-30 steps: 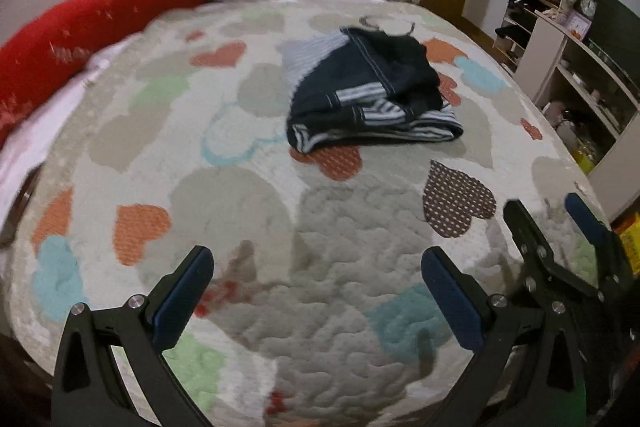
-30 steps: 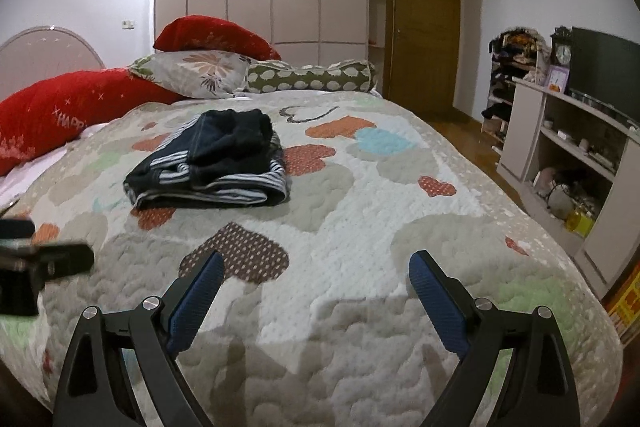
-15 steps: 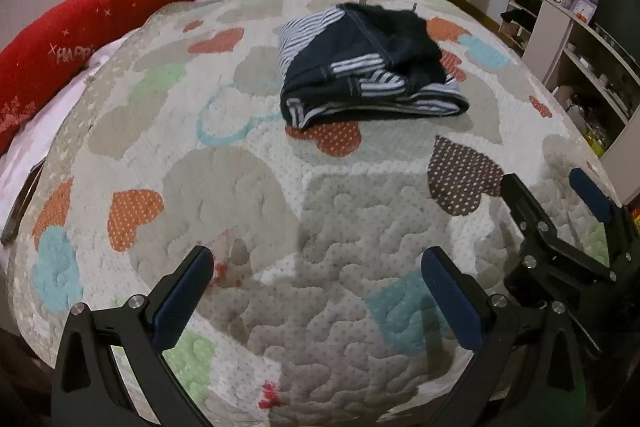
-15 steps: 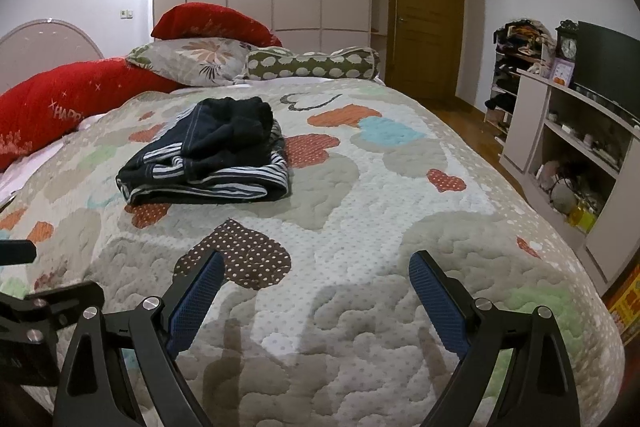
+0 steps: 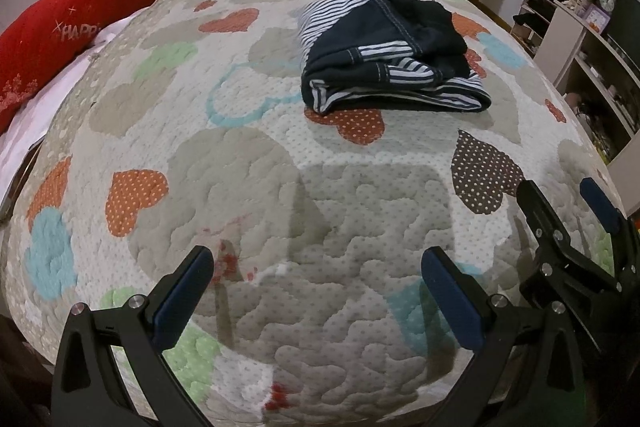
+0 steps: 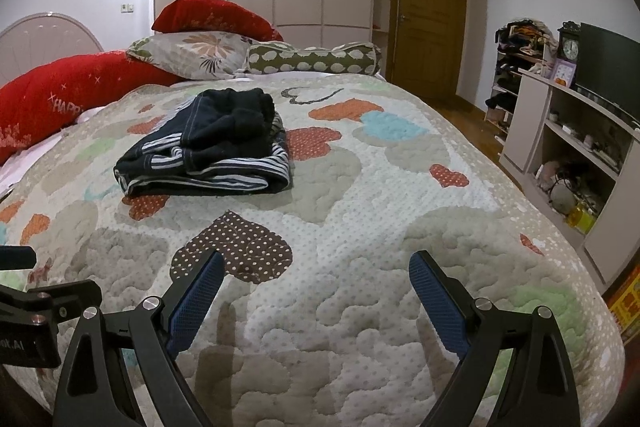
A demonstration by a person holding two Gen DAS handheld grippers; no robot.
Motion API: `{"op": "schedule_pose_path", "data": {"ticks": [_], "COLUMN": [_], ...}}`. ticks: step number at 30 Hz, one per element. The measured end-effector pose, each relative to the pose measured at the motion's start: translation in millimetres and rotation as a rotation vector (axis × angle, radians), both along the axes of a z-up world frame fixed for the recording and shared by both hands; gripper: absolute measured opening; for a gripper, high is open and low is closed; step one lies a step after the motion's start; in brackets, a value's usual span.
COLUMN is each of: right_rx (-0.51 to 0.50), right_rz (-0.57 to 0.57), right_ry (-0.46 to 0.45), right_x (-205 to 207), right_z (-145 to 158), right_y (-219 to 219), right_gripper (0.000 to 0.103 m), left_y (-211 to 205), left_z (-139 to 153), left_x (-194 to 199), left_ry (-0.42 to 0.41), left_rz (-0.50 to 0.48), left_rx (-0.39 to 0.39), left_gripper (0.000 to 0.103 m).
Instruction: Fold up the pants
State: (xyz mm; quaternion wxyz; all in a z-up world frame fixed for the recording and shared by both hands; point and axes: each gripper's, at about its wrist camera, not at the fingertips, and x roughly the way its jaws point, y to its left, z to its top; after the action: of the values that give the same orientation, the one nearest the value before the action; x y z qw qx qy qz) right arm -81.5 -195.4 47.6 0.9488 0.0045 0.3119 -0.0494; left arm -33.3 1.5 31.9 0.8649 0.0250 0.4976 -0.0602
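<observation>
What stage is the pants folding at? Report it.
Done: the pants lie in a compact folded bundle on the quilt, though the top layer looks bunched. In hand: nothing; the left tool and right tool are open and empty, short of the bundle. Left: perhaps smoothing the top.

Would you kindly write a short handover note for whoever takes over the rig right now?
Left claw: open, empty, over the near end of the quilt.
Right claw: open, empty, alongside it on the right.
Pants: dark with striped lining, lying as a folded bundle mid-bed, well ahead of both claws, touched by neither.
Done: the pants look folded into a compact stack.
Left: probably nothing, or only a tidy of the slightly bunched top layer; judge that on approach.
</observation>
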Motion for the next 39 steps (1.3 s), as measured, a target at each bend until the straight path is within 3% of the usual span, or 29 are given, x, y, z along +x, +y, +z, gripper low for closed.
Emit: {"op": "schedule_pose_path", "data": {"ticks": [39], "right_rx": [-0.008], "right_rz": [0.025], "right_ry": [0.013], "right_x": [0.6], "right_z": [-9.4], "right_y": [12.4], "right_gripper": [0.096], "left_y": [4.8], "left_z": [-10.7], "left_x": [2.5], "left_ry": [0.016], "left_rz": [0.012], "left_rx": [-0.023], "left_gripper": [0.103]}}
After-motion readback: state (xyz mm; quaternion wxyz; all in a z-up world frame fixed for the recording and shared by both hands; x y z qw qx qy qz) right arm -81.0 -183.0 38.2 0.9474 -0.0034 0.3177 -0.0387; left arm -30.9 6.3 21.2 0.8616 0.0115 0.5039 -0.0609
